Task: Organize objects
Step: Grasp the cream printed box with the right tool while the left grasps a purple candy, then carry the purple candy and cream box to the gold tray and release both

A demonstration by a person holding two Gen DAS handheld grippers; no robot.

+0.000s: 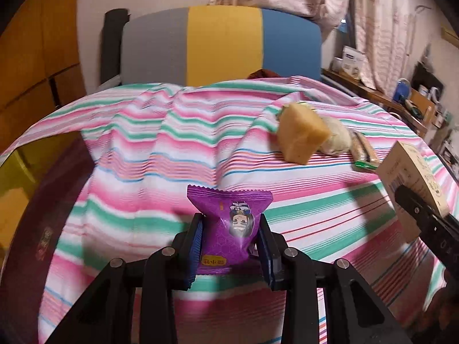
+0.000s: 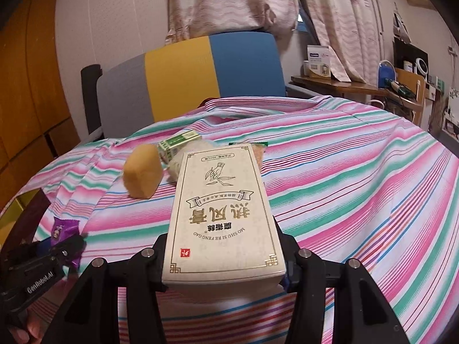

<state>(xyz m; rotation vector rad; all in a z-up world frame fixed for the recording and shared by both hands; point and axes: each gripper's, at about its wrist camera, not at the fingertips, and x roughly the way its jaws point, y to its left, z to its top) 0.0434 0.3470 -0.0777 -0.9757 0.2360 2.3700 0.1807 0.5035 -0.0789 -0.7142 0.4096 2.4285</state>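
My left gripper (image 1: 231, 229) is shut on a purple snack packet (image 1: 229, 226) and holds it above the striped cloth (image 1: 143, 143); the packet also shows at the left of the right wrist view (image 2: 61, 229). My right gripper (image 2: 223, 246) is shut on a cream box with gold print (image 2: 221, 209), which also shows at the right edge of the left wrist view (image 1: 413, 177). A yellow sponge-like block (image 1: 301, 134) (image 2: 143, 173) lies on the cloth beside a pale wrapped bun (image 1: 338, 140) and green-edged packets (image 1: 364, 154).
A small green-and-white box (image 2: 178, 142) lies behind the yellow block. A chair with grey, yellow and blue back (image 1: 221, 46) stands past the table. A cluttered wooden shelf (image 2: 344, 86) runs at the right. A dark tray-like surface (image 1: 37, 223) sits at the left edge.
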